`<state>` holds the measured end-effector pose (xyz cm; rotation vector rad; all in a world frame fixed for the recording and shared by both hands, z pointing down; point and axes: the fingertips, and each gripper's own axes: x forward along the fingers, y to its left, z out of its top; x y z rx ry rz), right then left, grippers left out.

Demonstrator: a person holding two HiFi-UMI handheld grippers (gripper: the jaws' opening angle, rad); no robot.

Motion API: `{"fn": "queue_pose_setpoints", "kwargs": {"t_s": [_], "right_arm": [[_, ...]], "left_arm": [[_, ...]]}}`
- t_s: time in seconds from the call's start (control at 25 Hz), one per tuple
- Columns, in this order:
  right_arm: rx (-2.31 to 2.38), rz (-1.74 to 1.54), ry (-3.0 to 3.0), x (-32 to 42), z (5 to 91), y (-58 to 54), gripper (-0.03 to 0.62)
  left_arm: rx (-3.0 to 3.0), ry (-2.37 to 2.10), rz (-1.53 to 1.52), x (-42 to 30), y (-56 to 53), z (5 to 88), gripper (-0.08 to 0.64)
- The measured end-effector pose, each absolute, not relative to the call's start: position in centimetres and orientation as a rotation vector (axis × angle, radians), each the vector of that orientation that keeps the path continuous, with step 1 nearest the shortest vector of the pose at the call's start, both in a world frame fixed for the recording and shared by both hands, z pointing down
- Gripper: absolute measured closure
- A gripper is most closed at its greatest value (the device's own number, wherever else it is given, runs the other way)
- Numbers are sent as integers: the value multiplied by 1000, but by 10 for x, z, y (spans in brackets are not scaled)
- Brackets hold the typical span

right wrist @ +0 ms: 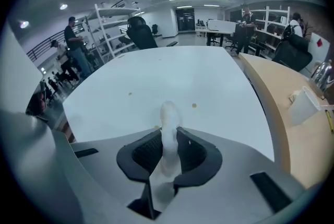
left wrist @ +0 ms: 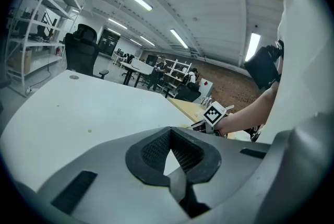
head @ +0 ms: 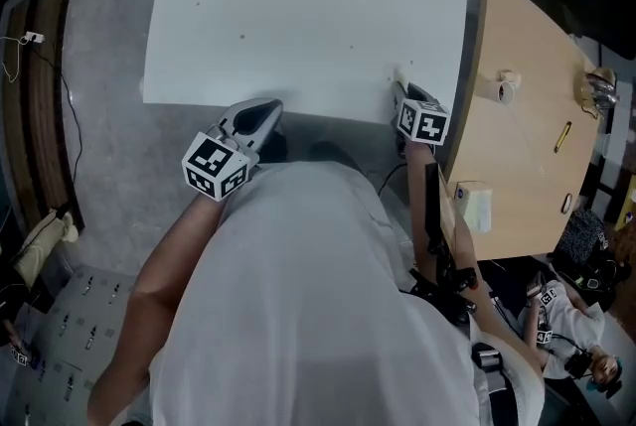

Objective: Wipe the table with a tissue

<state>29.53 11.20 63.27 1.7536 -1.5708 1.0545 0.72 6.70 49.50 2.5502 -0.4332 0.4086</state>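
Right tongs [right wrist: 168, 133] are clenched on the tissue [right wrist: 168, 113]. It sits as a thin upright twist between the pads, and its free end sticks out past the tips. In the head view the right tongs [head: 401, 98] are at the near right edge of the white bench [head: 298, 7], tilted down toward it. Contact between the tissue and the surface can't be confirmed. Left tongs [left wrist: 170, 137] are closed tip to tip with nothing between them. They hover at the near edge of the bench [head: 260, 114], well apart from the right pair. The step in hand looks like bringing the tissue down for a wiping stroke, so the task is barely started. The small specks [right wrist: 194, 105] just ahead of the tissue on the bench are the likely target. To do it well, the grip should stay firm and the tongs should drop until the free end folds onto the surface. The stroke should then drag smoothly over the specks at a shallow tilt, so that paper and not the hard tips meets the bench. The risk is that the twisted strip gives little contact and may slip or tear under hard pressure. The left tongs are best kept clear of the sweep.
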Motion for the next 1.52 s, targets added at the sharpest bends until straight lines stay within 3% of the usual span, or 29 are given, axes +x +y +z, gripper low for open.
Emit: {"fn": "queue_pose_setpoints", "kwargs": {"t_s": [0.64, 1.24, 1.52], "right_arm": [[1713, 1014, -1501, 262, 632, 103, 531], [1451, 1175, -1828, 135, 624, 99, 531], [1617, 1232, -1983, 182, 581, 86, 529]], "left_arm": [[2514, -362, 397, -50, 33, 516, 554], [2593, -343, 363, -55, 21, 498, 555], [2608, -421, 384, -52, 26, 496, 555]]}}
